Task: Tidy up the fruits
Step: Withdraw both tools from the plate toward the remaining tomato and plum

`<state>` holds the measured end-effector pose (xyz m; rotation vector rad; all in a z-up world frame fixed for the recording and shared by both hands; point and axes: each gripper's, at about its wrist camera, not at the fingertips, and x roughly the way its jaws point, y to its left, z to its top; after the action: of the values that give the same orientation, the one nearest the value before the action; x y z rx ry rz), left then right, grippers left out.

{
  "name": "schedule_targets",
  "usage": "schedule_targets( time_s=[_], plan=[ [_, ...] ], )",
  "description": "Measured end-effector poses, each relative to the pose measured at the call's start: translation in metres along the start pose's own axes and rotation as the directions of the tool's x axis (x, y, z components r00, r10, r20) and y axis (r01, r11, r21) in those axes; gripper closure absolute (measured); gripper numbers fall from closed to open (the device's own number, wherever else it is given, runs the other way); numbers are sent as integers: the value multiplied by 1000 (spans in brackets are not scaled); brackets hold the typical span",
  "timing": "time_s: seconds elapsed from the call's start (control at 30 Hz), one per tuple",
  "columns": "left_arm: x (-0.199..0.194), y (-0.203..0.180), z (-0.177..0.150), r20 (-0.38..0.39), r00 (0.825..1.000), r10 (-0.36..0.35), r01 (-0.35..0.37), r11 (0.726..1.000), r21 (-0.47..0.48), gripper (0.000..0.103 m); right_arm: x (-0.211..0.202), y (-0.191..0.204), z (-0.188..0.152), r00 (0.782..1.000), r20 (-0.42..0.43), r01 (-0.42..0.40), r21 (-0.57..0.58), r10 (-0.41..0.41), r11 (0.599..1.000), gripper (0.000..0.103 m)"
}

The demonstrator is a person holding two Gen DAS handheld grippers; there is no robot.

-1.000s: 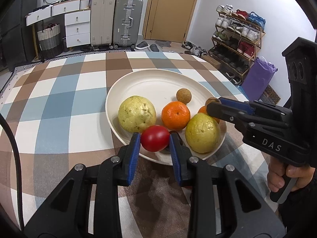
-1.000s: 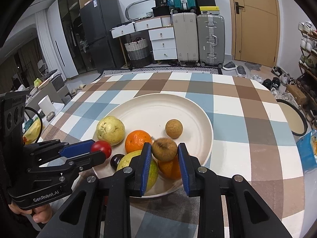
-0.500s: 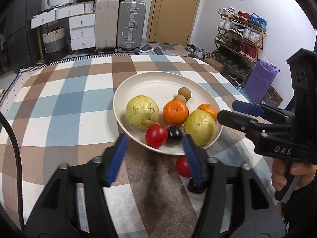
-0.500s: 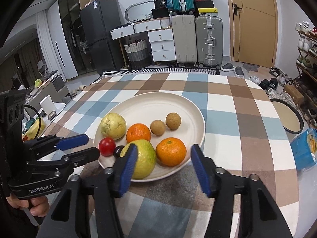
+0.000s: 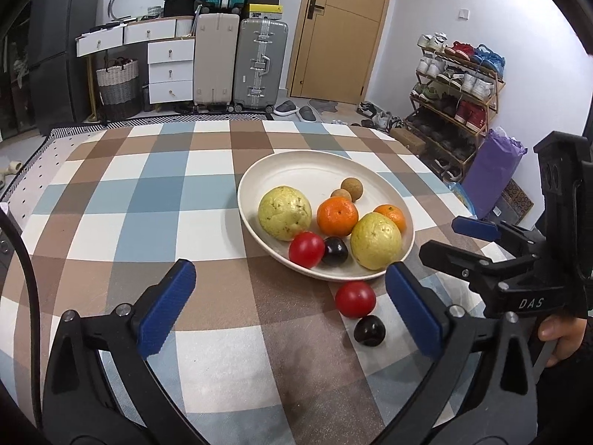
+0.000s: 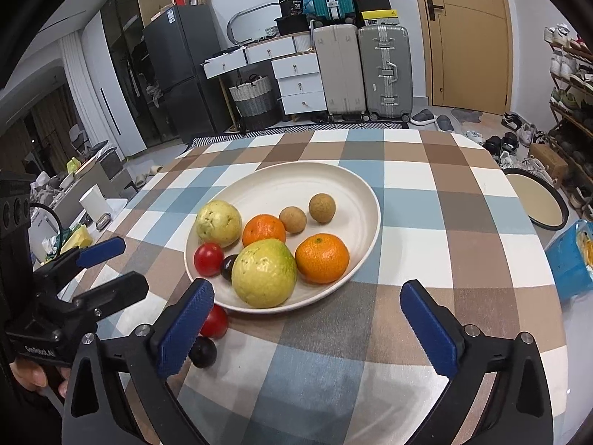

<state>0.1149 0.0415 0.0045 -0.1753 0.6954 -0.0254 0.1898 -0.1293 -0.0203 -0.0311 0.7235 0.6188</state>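
Observation:
A cream plate (image 5: 259, 174) on the checked cloth holds two yellow-green guavas (image 5: 284, 212), two oranges (image 5: 337, 216), two brown longans (image 6: 321, 207), a red tomato (image 5: 306, 249) and a dark plum (image 5: 336, 250). A second tomato (image 5: 355, 298) and a second plum (image 5: 369, 330) lie on the cloth just outside the plate's near rim. My left gripper (image 5: 289, 307) hangs short of the plate, jaws opening wide, nothing between the pads. My right gripper (image 6: 307, 326) is likewise opening and empty; its left finger partly hides the loose tomato (image 6: 217, 320) and plum (image 6: 204, 352).
The table's right edge runs close to a blue box (image 6: 570, 259) and a round tray (image 6: 537, 200) beside it. Suitcases (image 5: 261, 63), white drawers and a shoe rack (image 5: 456, 85) stand on the floor beyond. A hand (image 5: 559, 333) holds the right gripper's handle.
Both grippers went from shut to wide open and drew back from the plate. The left let go of a red tomato, the right of a brown longan; both fruits now rest in the plate.

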Motion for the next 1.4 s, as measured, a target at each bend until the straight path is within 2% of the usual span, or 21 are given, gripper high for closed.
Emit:
schedule_targets(
  time_s=[0.53, 1.1, 1.3, 1.4],
  plan=[
    [-8, 0, -18, 29, 999, 45, -46, 999, 19, 1, -2, 13, -22, 1000, -21, 0, -26, -1, 1000, 0],
    [-12, 16, -30, 39, 997, 73, -73, 997, 12, 1, 15, 40, -38, 992, -122, -23, -93, 11, 995, 2],
    [-12, 16, -30, 40, 997, 61, -62, 998, 11, 1, 18, 53, -42, 988, -151, -44, -138, 23, 989, 14],
    [-11, 17, -30, 38, 997, 62, -62, 998, 8, 1, 19, 59, -44, 986, -161, -57, -160, 31, 985, 24]
  ],
)
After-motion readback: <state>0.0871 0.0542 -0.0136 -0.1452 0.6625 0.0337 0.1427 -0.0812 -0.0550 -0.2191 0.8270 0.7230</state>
